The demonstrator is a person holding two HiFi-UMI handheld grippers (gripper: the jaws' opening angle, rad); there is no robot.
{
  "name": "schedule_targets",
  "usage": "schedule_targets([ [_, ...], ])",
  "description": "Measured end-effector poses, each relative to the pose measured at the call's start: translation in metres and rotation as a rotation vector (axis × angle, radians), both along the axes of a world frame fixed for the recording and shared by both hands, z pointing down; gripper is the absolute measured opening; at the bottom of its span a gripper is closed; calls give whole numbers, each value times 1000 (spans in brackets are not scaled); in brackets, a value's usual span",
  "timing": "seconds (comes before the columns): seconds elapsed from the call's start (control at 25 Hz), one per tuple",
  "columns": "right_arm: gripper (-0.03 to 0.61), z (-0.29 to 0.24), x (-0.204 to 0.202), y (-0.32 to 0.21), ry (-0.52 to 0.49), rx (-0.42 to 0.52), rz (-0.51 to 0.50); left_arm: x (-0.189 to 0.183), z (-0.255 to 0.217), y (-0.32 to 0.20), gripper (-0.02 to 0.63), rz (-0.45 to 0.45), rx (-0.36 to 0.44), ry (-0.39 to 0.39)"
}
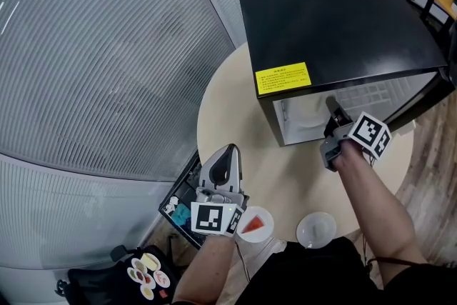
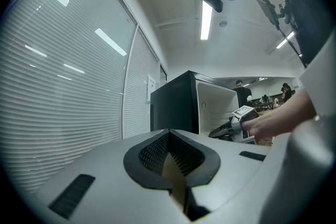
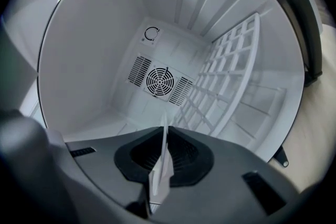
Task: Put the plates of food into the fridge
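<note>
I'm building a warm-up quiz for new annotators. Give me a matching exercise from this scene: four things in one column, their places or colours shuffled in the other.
Things:
1 sticker
2 fridge
3 plate with the red slice
4 right gripper

Place or colour:
A reaching into the open fridge
B yellow
C on the table, beside the left gripper
D black

Pairs: 1-B, 2-D, 3-C, 4-A
</note>
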State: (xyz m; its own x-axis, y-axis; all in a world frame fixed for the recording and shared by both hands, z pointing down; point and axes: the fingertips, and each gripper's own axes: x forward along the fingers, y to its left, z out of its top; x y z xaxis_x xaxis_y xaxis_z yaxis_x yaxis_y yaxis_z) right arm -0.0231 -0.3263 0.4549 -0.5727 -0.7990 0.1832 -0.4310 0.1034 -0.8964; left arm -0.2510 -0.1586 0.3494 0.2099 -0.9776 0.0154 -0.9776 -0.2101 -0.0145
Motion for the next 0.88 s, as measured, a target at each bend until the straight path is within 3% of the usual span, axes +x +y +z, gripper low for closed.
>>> schedule_targets([
  [0.2,21,-3,-3,-7,61,17,-1,-4,4,-1,5,-3,-8,-5],
  [0.64,28,-5,-4,-20,365,105,-59,-4,16,-2,5,-12,-40,6],
  [0.88,46,6,-1,-22,474,113,-83,-4,16,-1,5,-15,-44,3],
])
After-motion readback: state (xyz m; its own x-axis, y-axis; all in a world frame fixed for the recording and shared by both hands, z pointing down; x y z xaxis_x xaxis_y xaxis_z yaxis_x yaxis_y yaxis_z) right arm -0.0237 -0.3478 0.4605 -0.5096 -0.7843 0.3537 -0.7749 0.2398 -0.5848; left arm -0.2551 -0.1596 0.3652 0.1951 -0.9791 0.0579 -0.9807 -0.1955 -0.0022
